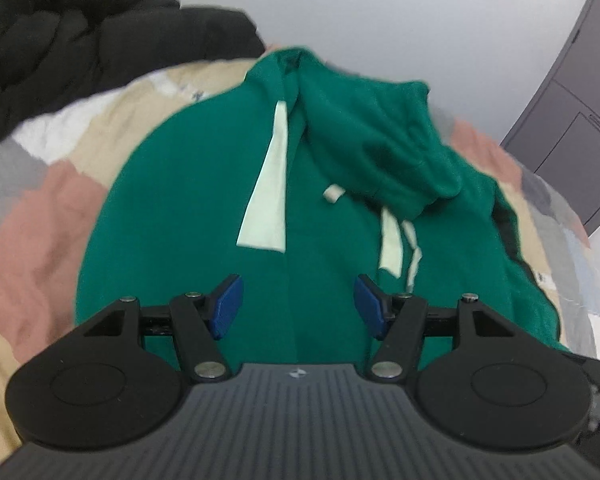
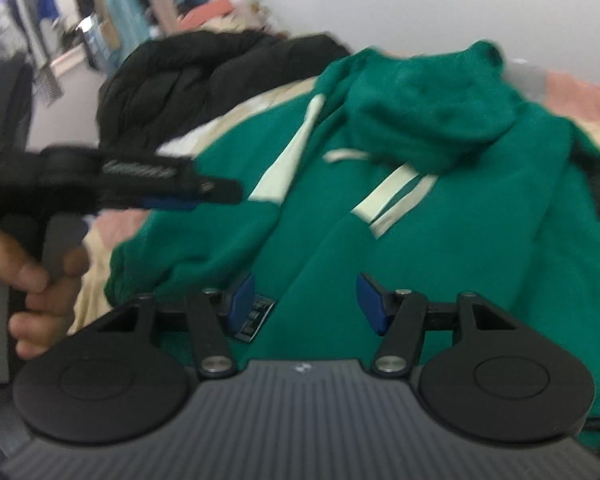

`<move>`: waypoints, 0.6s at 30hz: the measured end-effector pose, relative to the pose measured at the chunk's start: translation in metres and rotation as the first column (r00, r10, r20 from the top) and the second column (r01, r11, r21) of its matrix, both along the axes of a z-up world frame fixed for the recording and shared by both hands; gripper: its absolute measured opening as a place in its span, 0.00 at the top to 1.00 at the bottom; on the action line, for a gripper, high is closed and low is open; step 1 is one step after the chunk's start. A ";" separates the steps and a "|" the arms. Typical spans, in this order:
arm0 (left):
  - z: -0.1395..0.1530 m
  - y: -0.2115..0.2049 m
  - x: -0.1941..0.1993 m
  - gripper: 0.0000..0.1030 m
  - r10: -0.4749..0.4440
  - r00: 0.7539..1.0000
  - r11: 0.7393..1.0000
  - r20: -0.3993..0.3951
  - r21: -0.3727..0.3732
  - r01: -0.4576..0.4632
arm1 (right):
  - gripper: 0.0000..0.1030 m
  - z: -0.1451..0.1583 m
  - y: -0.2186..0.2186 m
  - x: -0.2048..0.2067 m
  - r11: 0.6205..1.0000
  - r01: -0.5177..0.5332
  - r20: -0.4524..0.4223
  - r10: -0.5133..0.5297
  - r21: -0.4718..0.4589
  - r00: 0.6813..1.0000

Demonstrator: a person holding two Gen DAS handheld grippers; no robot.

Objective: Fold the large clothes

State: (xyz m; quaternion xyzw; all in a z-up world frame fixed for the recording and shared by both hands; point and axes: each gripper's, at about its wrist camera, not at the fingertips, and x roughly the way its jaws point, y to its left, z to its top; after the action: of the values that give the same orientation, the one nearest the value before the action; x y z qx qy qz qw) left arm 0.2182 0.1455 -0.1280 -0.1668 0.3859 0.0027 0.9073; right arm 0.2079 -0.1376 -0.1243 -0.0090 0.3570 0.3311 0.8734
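A green hoodie [image 1: 204,184] with wide pale drawstrings [image 1: 266,184] lies on a patchwork bed cover, its hood [image 1: 372,132] bunched toward the far end. My left gripper [image 1: 296,306] hangs open and empty just above the hoodie's near part. In the right wrist view the same hoodie [image 2: 440,248] fills the frame, and my right gripper [image 2: 306,306] is open and empty over it, beside a dark label [image 2: 254,320]. The left gripper [image 2: 172,190] shows there at the left, held by a hand [image 2: 28,280], over the hoodie's left edge.
A black puffer jacket [image 1: 80,40] lies at the far left of the bed [image 1: 40,216], also seen in the right wrist view [image 2: 204,76]. A white wall stands behind. A grey cabinet [image 1: 580,112] is at the right. Hanging clothes [image 2: 112,4] are far left.
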 end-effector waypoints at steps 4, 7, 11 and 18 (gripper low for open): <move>-0.017 -0.001 0.009 0.35 -0.092 0.996 0.995 -0.017 -0.045 0.091 | 0.34 -0.015 0.018 -0.001 0.997 -0.054 0.008 0.055 -0.053 0.998; -0.028 -0.007 0.013 0.36 -0.111 0.993 0.994 -0.049 -0.011 0.110 | 0.32 -0.023 0.029 0.003 0.990 -0.108 -0.008 0.108 -0.094 0.994; -0.043 -0.013 0.019 0.36 -0.106 0.989 0.994 -0.105 0.029 0.109 | 0.31 -0.037 0.034 0.008 0.967 -0.173 -0.030 0.170 -0.187 0.985; -0.056 -0.032 0.018 0.46 -0.103 0.986 0.979 -0.130 0.162 0.123 | 0.32 -0.051 0.039 0.006 0.949 -0.209 -0.038 0.206 -0.235 0.978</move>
State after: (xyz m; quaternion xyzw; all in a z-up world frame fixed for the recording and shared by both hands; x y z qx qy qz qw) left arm 0.2365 0.1137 -0.1840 -0.0662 0.4473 -0.0061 0.8919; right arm 0.2137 -0.0986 -0.1748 -0.1488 0.3970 0.3760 0.8239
